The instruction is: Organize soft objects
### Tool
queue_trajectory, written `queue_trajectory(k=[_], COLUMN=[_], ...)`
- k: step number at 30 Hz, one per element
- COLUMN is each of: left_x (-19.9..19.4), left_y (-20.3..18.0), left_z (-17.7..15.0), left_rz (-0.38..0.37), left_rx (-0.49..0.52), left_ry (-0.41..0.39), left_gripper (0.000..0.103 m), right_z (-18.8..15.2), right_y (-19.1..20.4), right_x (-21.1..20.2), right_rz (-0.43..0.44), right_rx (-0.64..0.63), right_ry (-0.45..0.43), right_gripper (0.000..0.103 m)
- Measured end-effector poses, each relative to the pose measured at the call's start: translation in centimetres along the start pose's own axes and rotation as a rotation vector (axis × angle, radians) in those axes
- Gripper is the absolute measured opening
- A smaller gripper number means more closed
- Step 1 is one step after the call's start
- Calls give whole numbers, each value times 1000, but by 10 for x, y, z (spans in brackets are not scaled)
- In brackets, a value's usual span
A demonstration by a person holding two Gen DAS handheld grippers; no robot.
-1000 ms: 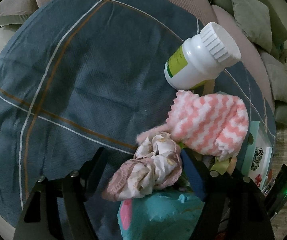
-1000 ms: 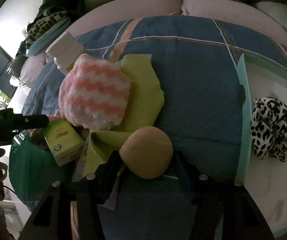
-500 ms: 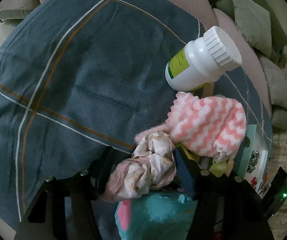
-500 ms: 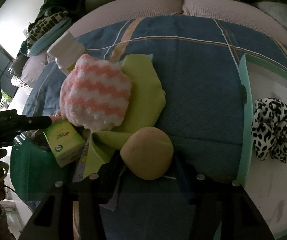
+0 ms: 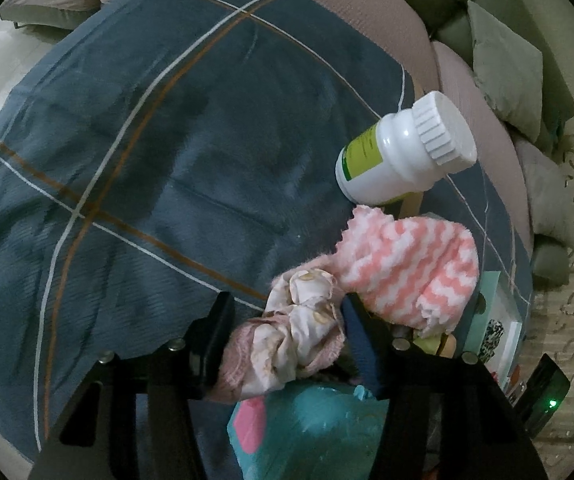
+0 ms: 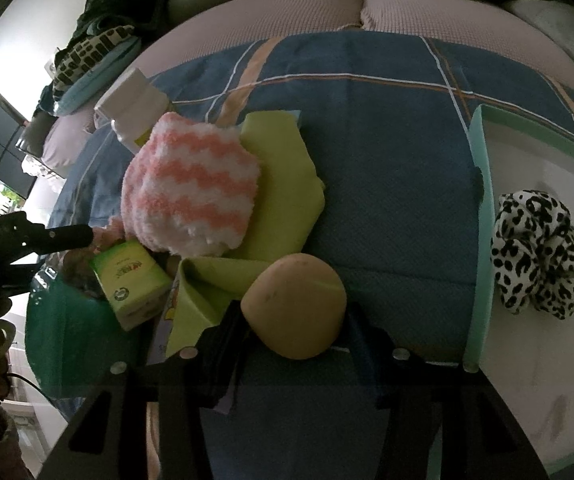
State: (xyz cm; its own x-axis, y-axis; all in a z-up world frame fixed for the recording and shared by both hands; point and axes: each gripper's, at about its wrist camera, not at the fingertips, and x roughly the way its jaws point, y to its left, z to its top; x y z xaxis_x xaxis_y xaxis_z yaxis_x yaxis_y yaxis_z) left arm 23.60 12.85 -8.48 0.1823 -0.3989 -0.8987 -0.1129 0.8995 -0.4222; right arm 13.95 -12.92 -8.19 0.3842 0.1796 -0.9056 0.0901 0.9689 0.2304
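Between our left gripper's (image 5: pixel 285 326) fingers sits the pink-and-cream scrunchie (image 5: pixel 291 332), which we judge light and limp, best pinched across its bunched middle; the fingers press its sides. Our right gripper's (image 6: pixel 293 320) fingers flank the tan sponge (image 6: pixel 295 304), seemingly squashy; whether they clamp it we cannot tell.

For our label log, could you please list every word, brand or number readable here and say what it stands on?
Small green box: red print and a round logo, too blurred to read.
White bottle: green label, print too small to read.
Nothing else shows legible text.
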Motion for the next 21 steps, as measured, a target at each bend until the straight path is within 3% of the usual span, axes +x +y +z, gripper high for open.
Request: queue_trajectory(k=[21], left_x=[-42], left_y=[19], left_z=[-18], left_rz=[-13], left_rx=[-75], left_ry=[-74], left_gripper=[57], right_z=[-4], right_y=[-5], right_x=[-13], right_rz=[1], right_rx=[14], right_ry=[-22], right_gripper=[53])
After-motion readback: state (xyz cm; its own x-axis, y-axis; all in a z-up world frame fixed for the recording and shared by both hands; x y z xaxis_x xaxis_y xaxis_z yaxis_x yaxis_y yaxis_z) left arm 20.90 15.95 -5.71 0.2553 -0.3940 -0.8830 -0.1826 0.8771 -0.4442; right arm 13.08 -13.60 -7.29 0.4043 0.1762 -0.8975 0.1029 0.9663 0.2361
